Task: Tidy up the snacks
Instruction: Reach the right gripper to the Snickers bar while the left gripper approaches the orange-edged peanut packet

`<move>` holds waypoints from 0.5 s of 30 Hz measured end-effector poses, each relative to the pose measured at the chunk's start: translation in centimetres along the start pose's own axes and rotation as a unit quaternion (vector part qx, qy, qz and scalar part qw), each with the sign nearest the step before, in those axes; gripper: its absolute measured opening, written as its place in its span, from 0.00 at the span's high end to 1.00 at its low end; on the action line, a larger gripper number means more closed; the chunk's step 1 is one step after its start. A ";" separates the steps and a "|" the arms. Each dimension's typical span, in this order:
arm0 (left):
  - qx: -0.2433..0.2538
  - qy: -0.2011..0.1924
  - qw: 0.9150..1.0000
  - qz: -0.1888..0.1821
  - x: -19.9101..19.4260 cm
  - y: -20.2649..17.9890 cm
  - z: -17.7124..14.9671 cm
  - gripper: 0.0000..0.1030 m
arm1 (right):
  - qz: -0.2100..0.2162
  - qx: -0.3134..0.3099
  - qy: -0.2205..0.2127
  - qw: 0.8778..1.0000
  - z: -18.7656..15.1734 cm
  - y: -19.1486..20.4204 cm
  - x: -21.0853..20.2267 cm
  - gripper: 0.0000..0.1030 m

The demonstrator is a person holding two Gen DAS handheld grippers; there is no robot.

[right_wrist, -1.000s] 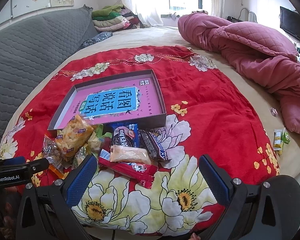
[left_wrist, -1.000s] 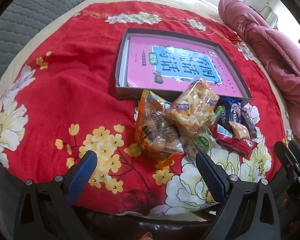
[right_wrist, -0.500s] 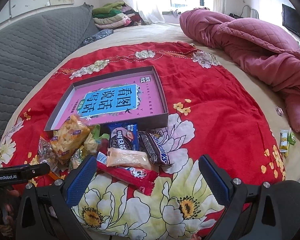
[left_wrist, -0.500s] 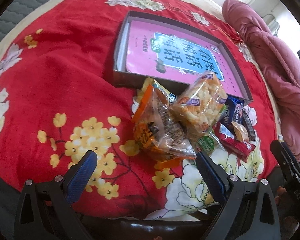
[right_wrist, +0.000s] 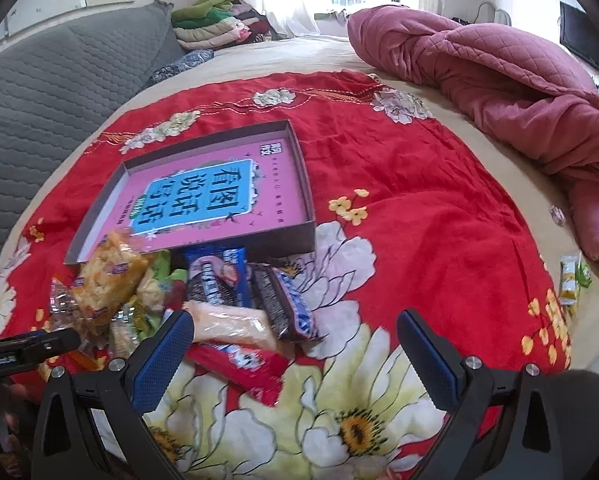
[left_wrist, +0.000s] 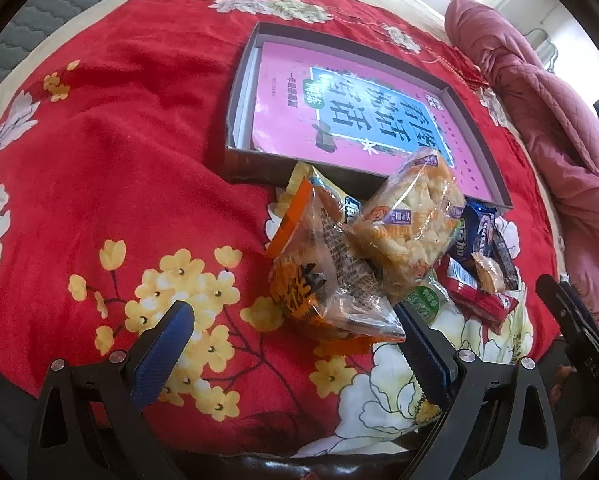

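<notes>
I take the shallow grey box (left_wrist: 255,168) as my landmark: it lies open on the red flowered blanket (left_wrist: 119,160) with a pink book (left_wrist: 339,112) flat inside it. The snacks sit in a heap on the blanket just outside the box's near wall, touching or overlapping one another. At the heap's left end an orange-trimmed clear packet (left_wrist: 319,280) leans against a clear bag of pale puffed pieces (left_wrist: 411,220), and that bag's top reaches over the box's near rim. Right of these, still close to the near wall, I see a blue cookie pack (right_wrist: 219,276), a dark chocolate bar (right_wrist: 287,300), a pale wrapped piece (right_wrist: 235,320) lying across them, and a red wrapper (right_wrist: 243,364) nearest to me. A green packet (left_wrist: 427,300) is tucked under the puffed bag. My left gripper (left_wrist: 291,344) hangs low before the orange packet, jaws spread wide and holding nothing; its right finger (left_wrist: 423,344) is just beside the packet's near corner. My right gripper (right_wrist: 295,344) is likewise wide open and empty, with its left finger (right_wrist: 163,352) at the edge of the red wrapper. Well away from the box, far to the right on the beige sheet, lies a small yellow packet (right_wrist: 569,284), near the rumpled pink quilt (right_wrist: 499,88).
</notes>
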State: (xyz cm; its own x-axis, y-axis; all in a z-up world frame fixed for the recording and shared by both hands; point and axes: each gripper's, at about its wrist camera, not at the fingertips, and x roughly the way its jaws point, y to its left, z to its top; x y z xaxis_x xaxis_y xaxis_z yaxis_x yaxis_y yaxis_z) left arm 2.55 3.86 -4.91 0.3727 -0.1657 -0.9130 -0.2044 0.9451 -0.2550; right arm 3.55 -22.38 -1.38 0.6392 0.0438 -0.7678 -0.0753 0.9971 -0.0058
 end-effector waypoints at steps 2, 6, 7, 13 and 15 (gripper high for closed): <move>0.005 -0.003 1.000 0.003 0.0 -0.1 0.1 0.04 | -0.007 -0.008 0.007 1.000 0.2 -0.1 0.6 0.01; 0.012 -0.007 1.000 0.002 0.0 -0.1 0.2 0.04 | 0.008 -0.007 0.036 0.999 0.4 -0.7 2.3 0.01; 0.012 -0.007 1.000 0.003 0.1 -0.2 0.2 0.04 | 0.013 -0.005 0.045 0.999 0.4 -0.8 2.7 0.01; 0.018 -0.002 1.000 -0.002 0.4 -0.2 0.1 0.04 | 0.047 0.033 0.079 0.995 0.9 -2.1 4.8 0.05; 0.019 0.000 1.000 -0.005 0.6 -0.3 0.2 0.04 | 0.053 0.033 0.083 0.995 1.1 -2.3 5.3 0.09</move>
State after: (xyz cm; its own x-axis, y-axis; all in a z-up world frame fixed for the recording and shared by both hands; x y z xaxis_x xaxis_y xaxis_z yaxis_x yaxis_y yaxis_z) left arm 3.02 3.54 -5.29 0.3752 -0.1746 -0.9103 -0.1663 0.9535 -0.2515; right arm 7.93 -24.33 -4.69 0.4955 0.1430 -0.8568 -0.0814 0.9897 0.1181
